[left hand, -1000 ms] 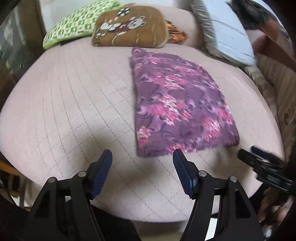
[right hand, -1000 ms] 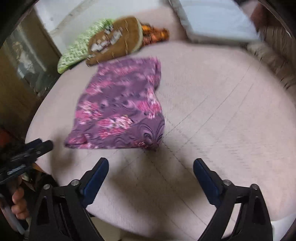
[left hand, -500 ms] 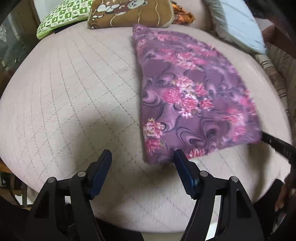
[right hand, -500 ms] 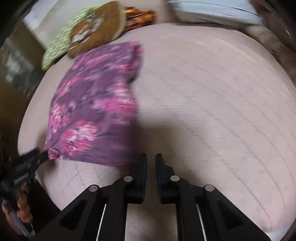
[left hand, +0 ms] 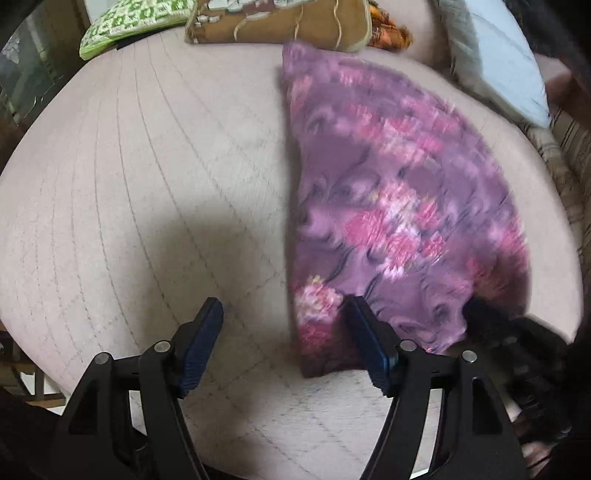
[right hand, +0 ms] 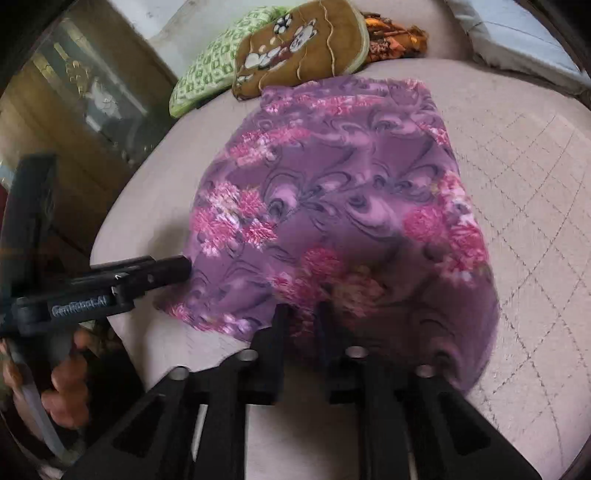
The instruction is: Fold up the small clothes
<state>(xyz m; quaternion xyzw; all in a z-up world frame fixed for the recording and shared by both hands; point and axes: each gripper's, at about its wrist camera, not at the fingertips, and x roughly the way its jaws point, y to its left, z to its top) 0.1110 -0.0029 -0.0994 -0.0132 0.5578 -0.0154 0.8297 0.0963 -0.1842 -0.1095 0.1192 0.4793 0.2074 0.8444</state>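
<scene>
Left wrist view showed the left tongs (left hand: 282,332) spread wide over the near left corner of the purple flowered cloth (left hand: 399,206), gripping nothing. The right tongs (right hand: 301,314) had just been closing and pinched its near edge on the cushion (right hand: 535,184).

Cloth (left hand: 399,206): 1 piece, purple, pink floral print with dark swirls. Folded flat into rough rectangle, spread on pale quilted cushion (left hand: 155,192). Far narrow end close to brown pillow (left hand: 280,22). Near edge slightly rumpled, lifted a little off surface at 1 corner (right hand: 472,354). Left edge straight; print blurred in left wrist view.
</scene>
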